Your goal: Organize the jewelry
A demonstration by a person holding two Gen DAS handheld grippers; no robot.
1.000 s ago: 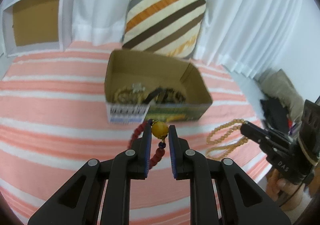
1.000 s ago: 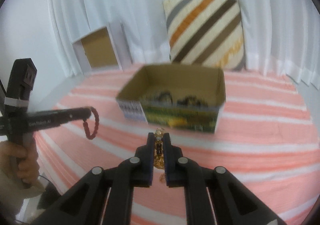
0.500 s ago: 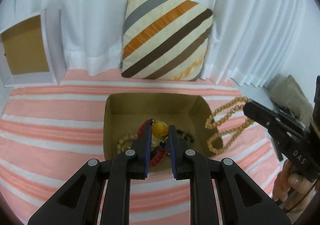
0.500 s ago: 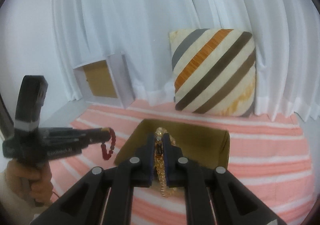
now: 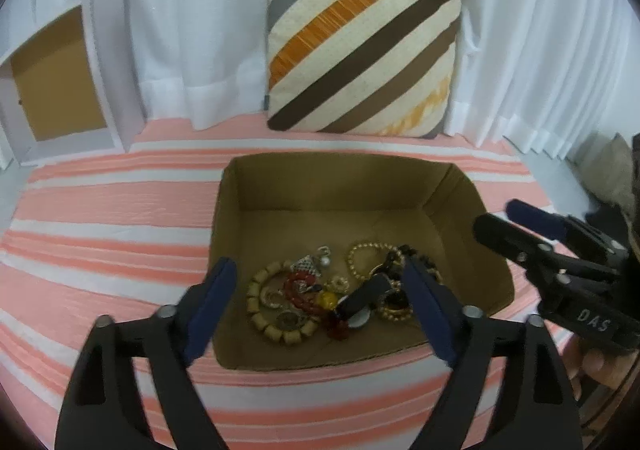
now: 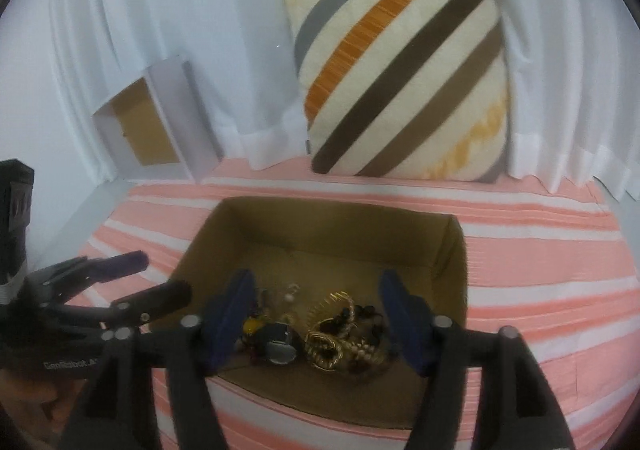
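You are holding both tools over the cardboard box [image 5: 448,185], and neither is gripping anything: the left gripper [image 5: 320,302] is spread wide with its blue pads [image 5: 212,298] framing the heap, and the right gripper [image 6: 320,324] is likewise gaping and empty above the box's near side. The jewelry is lying together on the box floor toward the near wall: a wooden bead bracelet [image 5: 260,310], a red bead strand [image 5: 298,292] with its yellow bead [image 5: 327,298], gold chains [image 6: 332,342] and a small watch [image 6: 280,344]. Hovering above the box mouth is probably keeping whatever drops inside its walls, off the striped bedspread [image 5: 112,234].
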